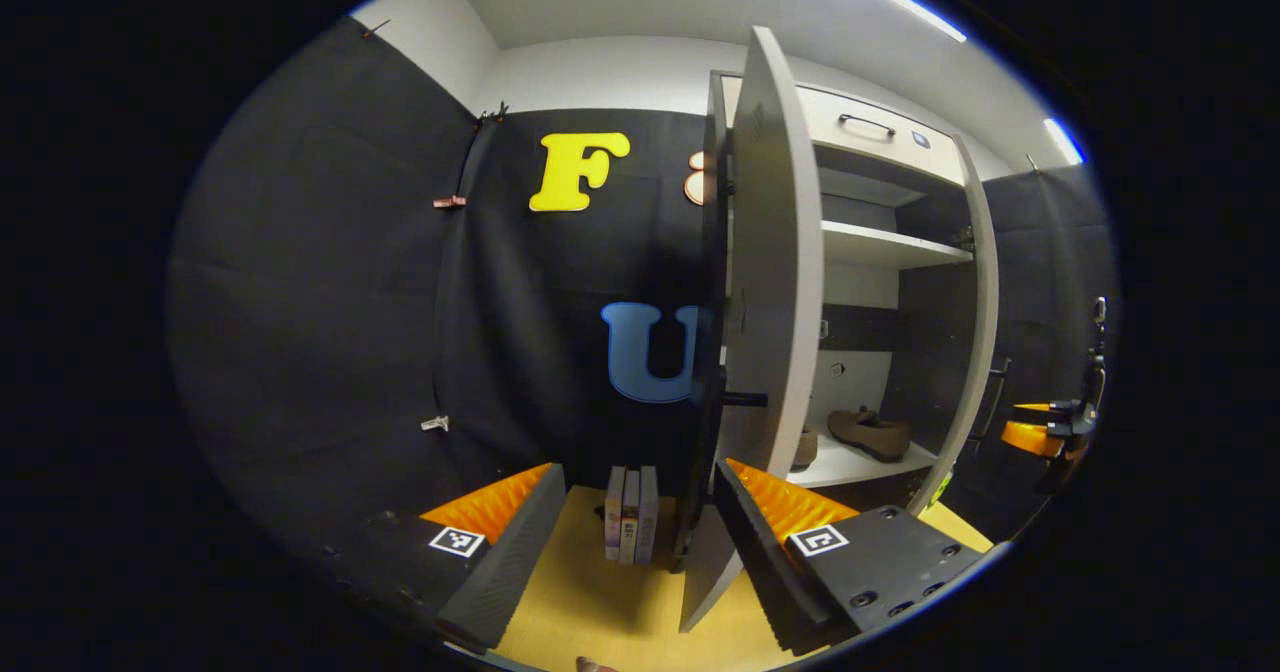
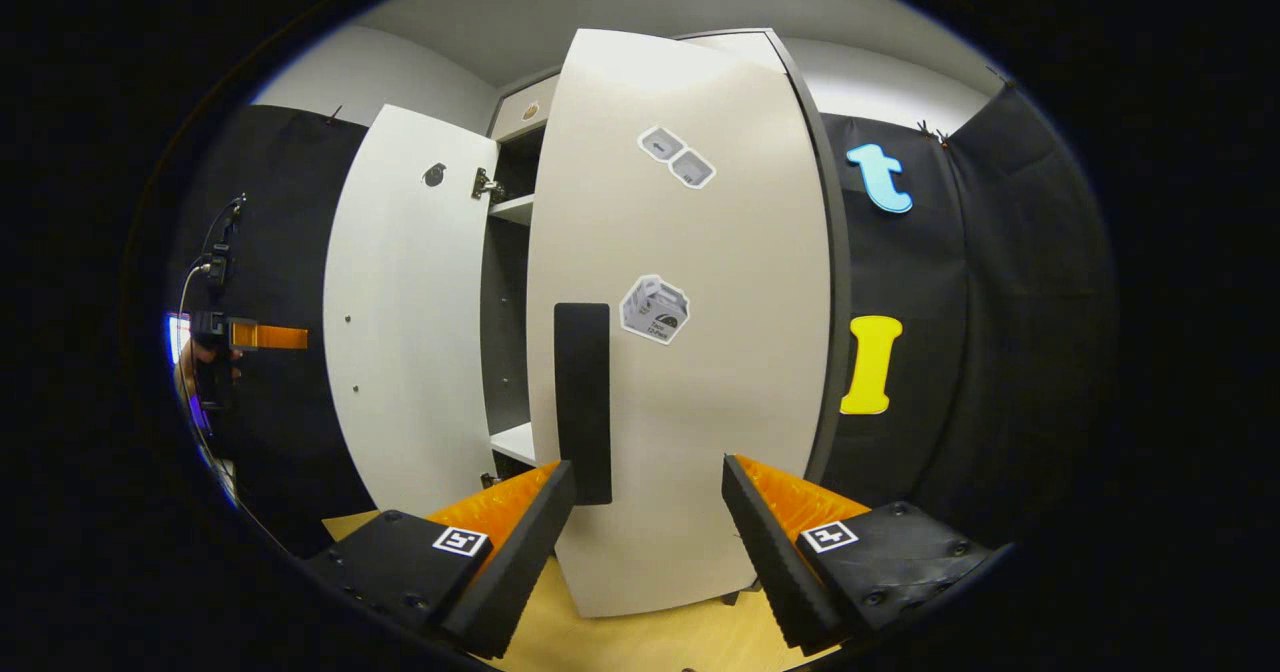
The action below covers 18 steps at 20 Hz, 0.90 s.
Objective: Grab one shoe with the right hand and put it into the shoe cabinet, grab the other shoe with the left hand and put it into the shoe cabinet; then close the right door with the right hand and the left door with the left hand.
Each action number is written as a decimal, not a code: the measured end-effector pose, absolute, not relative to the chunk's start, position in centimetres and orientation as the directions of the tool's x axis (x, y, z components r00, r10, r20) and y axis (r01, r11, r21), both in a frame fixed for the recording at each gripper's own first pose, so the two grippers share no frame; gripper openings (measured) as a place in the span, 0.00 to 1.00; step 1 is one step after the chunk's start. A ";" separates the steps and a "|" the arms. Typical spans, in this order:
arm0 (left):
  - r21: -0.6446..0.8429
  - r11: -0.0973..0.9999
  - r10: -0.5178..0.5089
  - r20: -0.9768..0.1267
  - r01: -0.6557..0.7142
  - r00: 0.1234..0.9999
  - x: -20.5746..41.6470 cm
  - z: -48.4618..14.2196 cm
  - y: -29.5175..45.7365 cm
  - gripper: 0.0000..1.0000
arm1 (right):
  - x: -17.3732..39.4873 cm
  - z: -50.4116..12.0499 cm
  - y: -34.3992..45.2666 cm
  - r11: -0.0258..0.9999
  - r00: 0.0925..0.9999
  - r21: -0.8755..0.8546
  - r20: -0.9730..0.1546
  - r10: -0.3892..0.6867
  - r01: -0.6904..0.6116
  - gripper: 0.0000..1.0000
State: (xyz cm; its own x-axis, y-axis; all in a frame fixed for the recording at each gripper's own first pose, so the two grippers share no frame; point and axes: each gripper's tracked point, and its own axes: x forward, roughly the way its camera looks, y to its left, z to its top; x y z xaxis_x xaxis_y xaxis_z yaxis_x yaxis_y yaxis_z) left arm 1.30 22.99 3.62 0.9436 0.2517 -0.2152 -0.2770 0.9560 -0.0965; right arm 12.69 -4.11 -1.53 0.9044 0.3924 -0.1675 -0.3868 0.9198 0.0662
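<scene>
With both shoes (image 1: pixel 870 433) on the cabinet's bottom shelf (image 1: pixel 850 467) and my right gripper (image 2: pixel 648 522) and left gripper (image 1: pixel 640 532) spread empty, I fear the right door (image 2: pixel 690 332) swinging shut unevenly, since my fingers could glance off its handle (image 2: pixel 583 402).

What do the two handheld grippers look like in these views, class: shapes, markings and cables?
Each gripper, the left gripper and the right gripper, has two wedge-shaped fingers with ribbed inner faces on black blocks with screw holes, each bearing a square black-and-white marker. Seen farther off, the left one trails thin cables.
</scene>
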 end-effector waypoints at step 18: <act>-0.126 0.987 0.074 -0.194 -0.100 0.978 5.9 1.3 18.9 0.95 | 11.3 -2.6 -4.3 0.939 0.916 0.036 -0.210 0.342 -0.342 0.98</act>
